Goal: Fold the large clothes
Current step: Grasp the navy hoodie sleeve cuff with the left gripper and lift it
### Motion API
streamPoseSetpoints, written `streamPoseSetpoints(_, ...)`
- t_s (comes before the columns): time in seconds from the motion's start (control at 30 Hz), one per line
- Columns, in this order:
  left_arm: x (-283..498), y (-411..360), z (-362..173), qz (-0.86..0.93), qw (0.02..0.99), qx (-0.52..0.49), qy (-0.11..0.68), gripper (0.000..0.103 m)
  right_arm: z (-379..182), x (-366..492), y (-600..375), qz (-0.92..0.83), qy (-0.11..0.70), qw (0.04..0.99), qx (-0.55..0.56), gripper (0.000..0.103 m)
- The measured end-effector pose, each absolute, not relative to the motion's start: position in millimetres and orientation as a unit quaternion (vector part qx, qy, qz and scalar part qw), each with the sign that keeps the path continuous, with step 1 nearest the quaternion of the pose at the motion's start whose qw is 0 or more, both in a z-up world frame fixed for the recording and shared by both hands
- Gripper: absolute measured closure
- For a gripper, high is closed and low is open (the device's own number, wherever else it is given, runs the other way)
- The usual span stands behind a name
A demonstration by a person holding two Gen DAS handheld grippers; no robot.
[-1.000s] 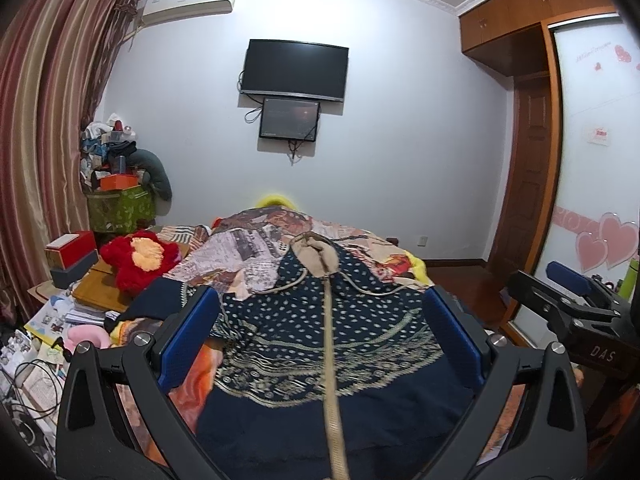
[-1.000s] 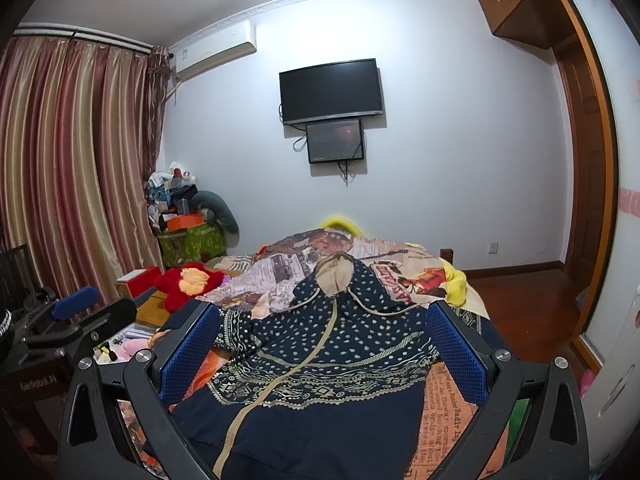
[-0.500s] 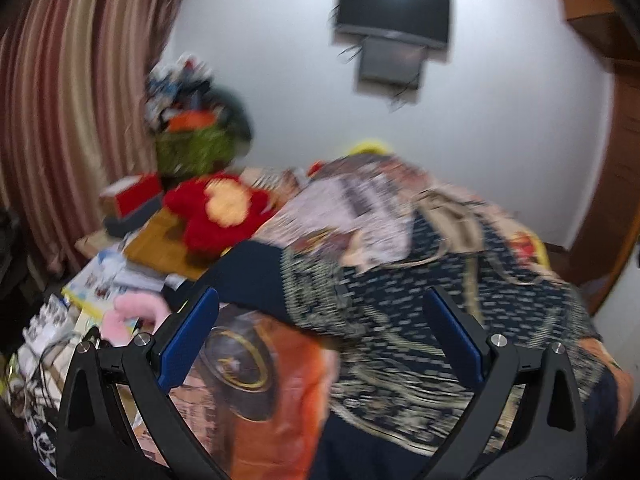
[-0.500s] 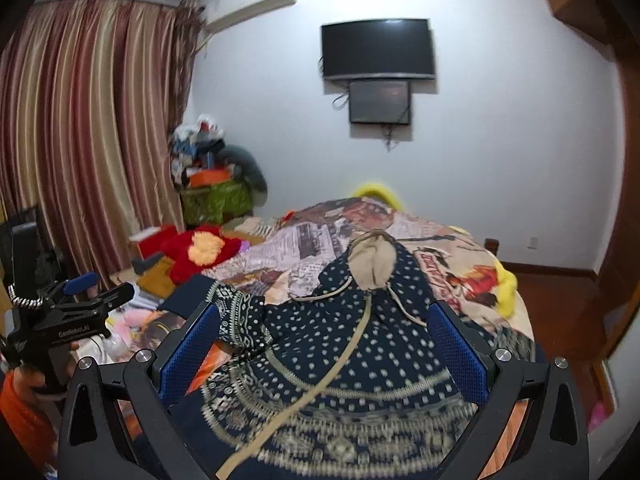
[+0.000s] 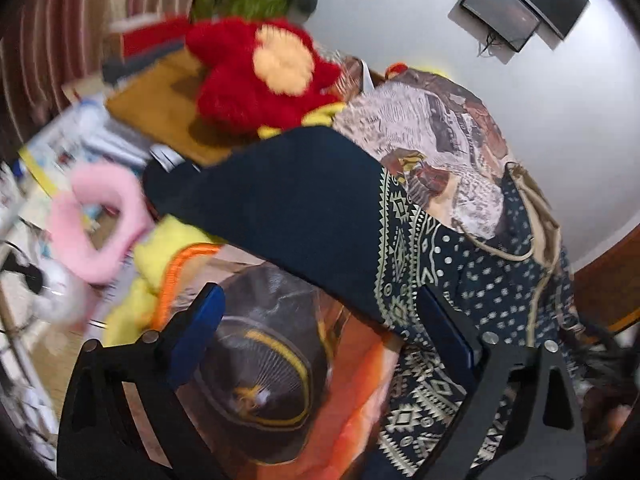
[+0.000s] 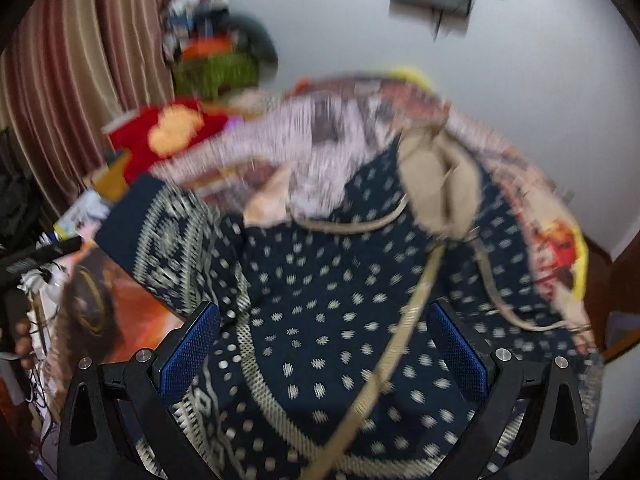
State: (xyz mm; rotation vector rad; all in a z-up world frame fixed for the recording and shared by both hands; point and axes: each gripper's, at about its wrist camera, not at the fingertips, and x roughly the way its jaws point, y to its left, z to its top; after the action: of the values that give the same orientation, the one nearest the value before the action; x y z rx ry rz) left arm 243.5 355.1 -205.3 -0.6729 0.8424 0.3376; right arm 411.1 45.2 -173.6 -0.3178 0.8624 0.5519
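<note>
No readable writing anywhere here, both views are too smeared for that, and the prints on the bedspread [image 5: 436, 120] are just pictures as far as I can make out.

Left claw [image 5: 320, 344] is tilting steeply down over the left edge of the bed, rolled so the whole room is leaning. Its jaws are standing wide but closing a little, with nothing pinched: between them I'm seeing the orange print with a dark helmet shape and, at the right pad, the patterned band of the garment [image 5: 280, 208]. The plain navy sleeve is stretching out toward the bed's left edge, just past the claw.

Right claw [image 6: 324, 348] is also pointing down, jaws spread wide, hovering over the dotted navy chest of the garment [image 6: 332, 300] with the tan placket strip running diagonally between the pads. Not gripping anything.

The garment is lying spread across the middle of the bed, tan hood toward the far end. A red plush [image 5: 260, 76] is sitting off the bed's left side, a pink ring [image 5: 100, 220] near it.
</note>
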Motion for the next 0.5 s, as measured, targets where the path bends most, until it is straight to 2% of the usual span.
streamPoseSetpoints(0.2, 262.5, 384.7, -231.0, 0.125, 0.811, -0.412, 0.397, 0.010, -242.6, 455.8, 89.4, 0.267, 0.479, 0.818, -0.172, 0.000)
streamPoseSetpoints(0.37, 275.7, 408.6, -236.5, 0.107, 0.807, -0.443, 0.375, 0.012, -272.9, 469.0, 122.4, 0.290, 0.503, 0.791, -0.192, 0.002)
streamPoseSetpoints(0.5, 288.7, 430.6, -252.0, 0.130, 0.795, -0.448, 0.387, 0.030, -287.1, 476.3, 143.2, 0.316, 0.515, 0.772, -0.198, 0.005)
